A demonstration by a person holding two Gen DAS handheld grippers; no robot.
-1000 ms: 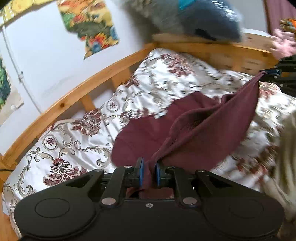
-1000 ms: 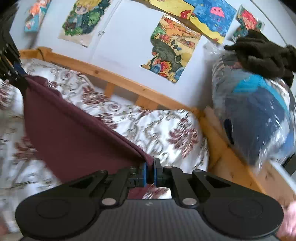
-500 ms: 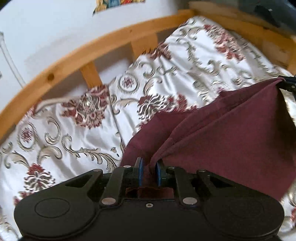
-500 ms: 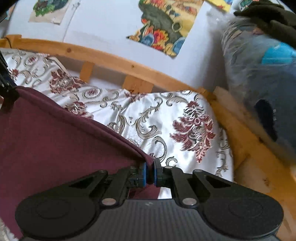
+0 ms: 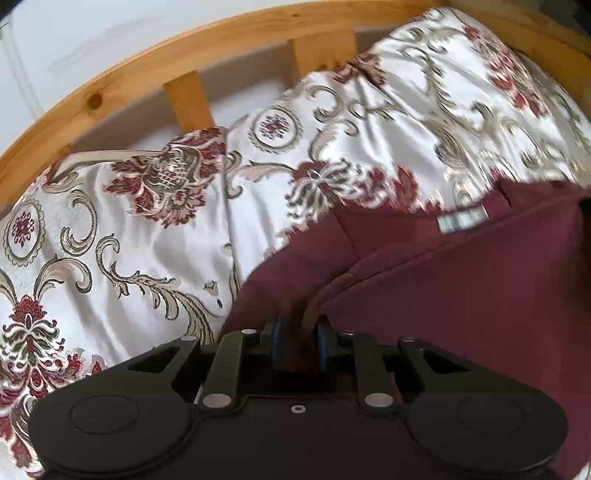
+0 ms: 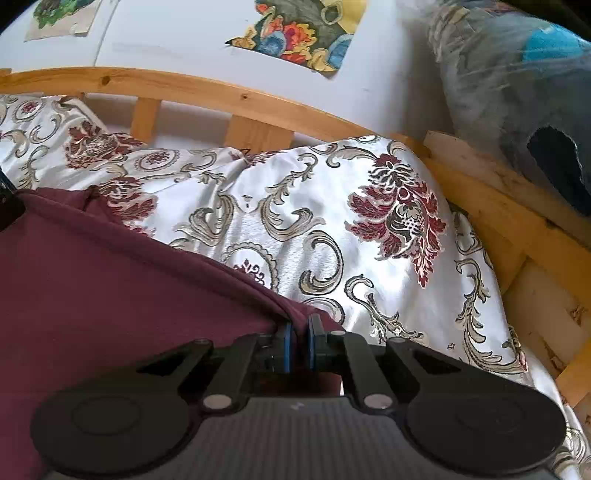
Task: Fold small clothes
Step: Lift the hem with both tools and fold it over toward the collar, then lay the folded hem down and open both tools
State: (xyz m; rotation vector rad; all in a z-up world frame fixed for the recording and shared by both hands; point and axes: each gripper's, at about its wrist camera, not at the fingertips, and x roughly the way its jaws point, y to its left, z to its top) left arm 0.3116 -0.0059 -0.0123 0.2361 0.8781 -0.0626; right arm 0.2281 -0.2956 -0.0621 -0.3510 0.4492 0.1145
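Observation:
A maroon garment (image 5: 461, 295) hangs stretched between my two grippers, low over the patterned bedspread (image 5: 147, 240); a white label (image 5: 461, 221) shows near its far edge. My left gripper (image 5: 298, 332) has one bunched corner between its blue pads; its jaws are opening, and a gap shows beside the cloth. In the right wrist view the garment (image 6: 92, 277) fills the lower left, and my right gripper (image 6: 299, 332) is shut on its folded edge. The left gripper (image 6: 7, 206) peeks in at the far corner of the cloth.
A wooden bed rail (image 6: 221, 92) with slats runs along the white wall behind the bedspread (image 6: 369, 240). A clear plastic bag of bedding (image 6: 517, 74) sits past the rail's right corner. Paper pictures (image 6: 303, 33) hang on the wall.
Both grippers have sunk toward the bed with the garment, which now lies lower and flatter. The gap between the left pads has widened. The right pads stay closed on the edge.

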